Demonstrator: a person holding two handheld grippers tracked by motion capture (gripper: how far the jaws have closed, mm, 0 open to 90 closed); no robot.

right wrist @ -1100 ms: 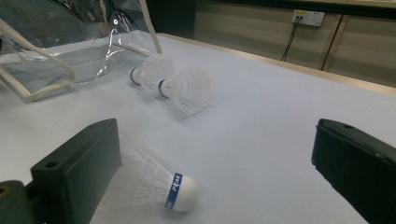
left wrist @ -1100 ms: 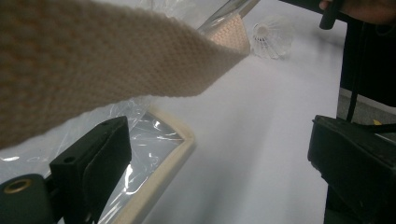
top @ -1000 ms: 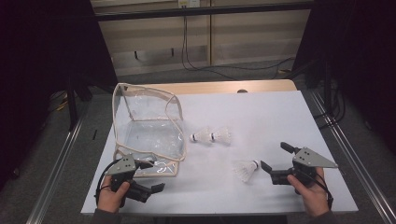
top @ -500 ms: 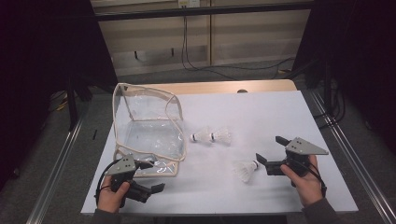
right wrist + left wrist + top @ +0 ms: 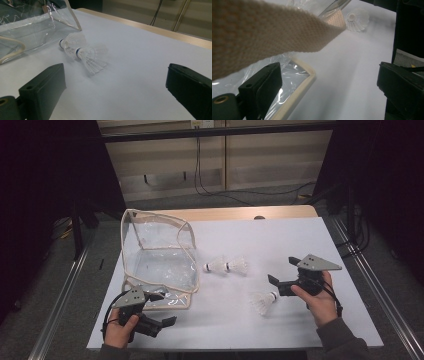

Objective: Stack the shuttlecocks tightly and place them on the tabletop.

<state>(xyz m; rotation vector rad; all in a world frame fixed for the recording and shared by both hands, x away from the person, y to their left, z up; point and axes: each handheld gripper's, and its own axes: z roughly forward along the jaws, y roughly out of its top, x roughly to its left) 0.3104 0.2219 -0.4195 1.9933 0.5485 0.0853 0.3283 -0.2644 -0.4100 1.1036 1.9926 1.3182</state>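
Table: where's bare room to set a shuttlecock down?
Free: the far right table behind the right gripper, and the near edge between both grippers. Crowded: the left, taken by the clear bag, and mid-table around the nested shuttlecock pair and single shuttlecock.

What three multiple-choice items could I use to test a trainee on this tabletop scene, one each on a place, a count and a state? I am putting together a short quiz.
1. Where does the clear bag stand on the white table?
A. on its left part
B. at its right edge
C. off it, on the floor

2. How many shuttlecocks lie on the table?
A. one
B. three
C. five

3. How do the jaws of the right hand-held gripper stand?
A. shut on a shuttlecock
B. open, holding nothing
C. shut on the bag's strap

Key: 1 A, the high view shows the bag at the left. 2 B, a nested pair of shuttlecocks and a single shuttlecock nearer the person. 3 B, the right gripper view shows bare table between the parted jaws.
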